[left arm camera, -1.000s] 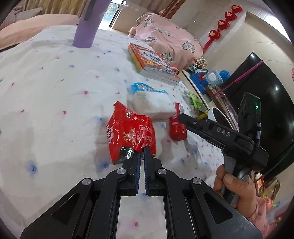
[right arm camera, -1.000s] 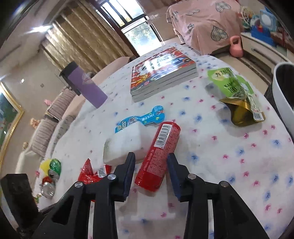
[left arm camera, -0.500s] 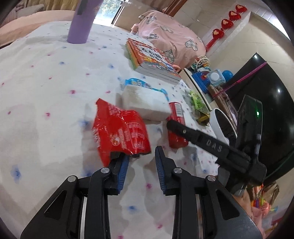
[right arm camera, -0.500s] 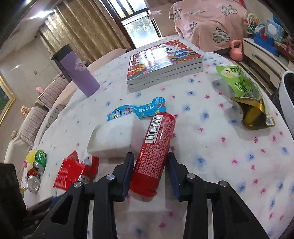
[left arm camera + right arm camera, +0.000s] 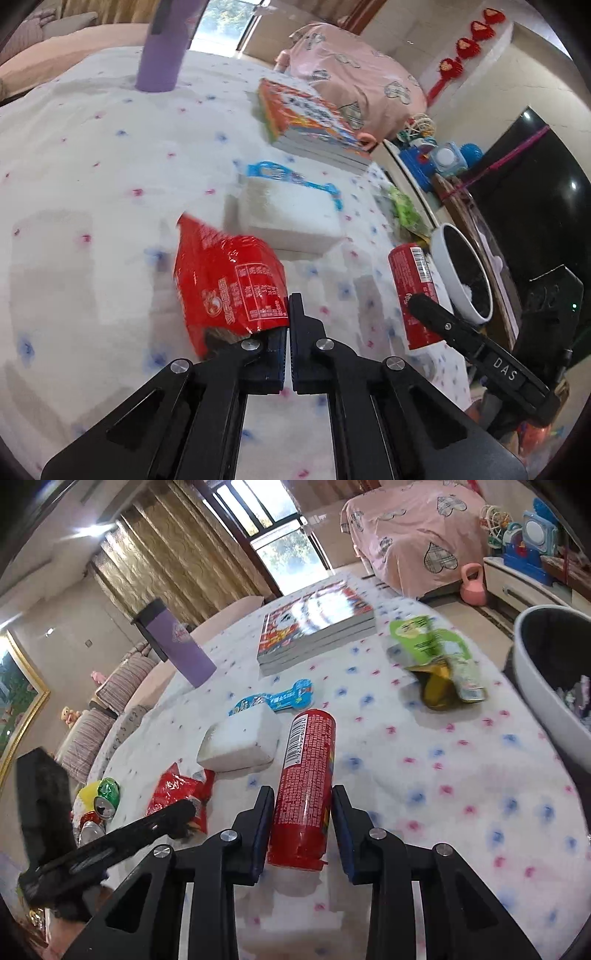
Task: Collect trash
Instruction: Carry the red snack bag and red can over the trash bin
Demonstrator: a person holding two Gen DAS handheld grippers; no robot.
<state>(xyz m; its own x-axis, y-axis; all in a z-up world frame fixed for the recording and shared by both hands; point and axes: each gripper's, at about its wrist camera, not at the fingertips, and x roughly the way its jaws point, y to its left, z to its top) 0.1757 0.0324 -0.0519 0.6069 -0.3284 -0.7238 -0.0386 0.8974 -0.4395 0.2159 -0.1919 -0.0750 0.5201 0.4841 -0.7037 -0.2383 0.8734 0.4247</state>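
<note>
1. your left gripper (image 5: 287, 332) stood apart beside the red snack wrapper (image 5: 229, 284) half a second ago; now its jaws are together at the wrapper's lower edge. that edge covers the left fingertip, so you cannot tell if foil is pinched.
2. your right gripper (image 5: 302, 814) has just been closing around the red tube can (image 5: 306, 779); the can sits between the jaws with the pads against its sides.
3. the can has shifted away from the white foam block (image 5: 240, 740), toward the bin (image 5: 461, 273) at the table's edge.
4. the green pouch (image 5: 436, 657) lies on the tablecloth (image 5: 461, 775), well apart from the can.
5. the bin's far side is cut off, and its contents are hard to make out.
</note>
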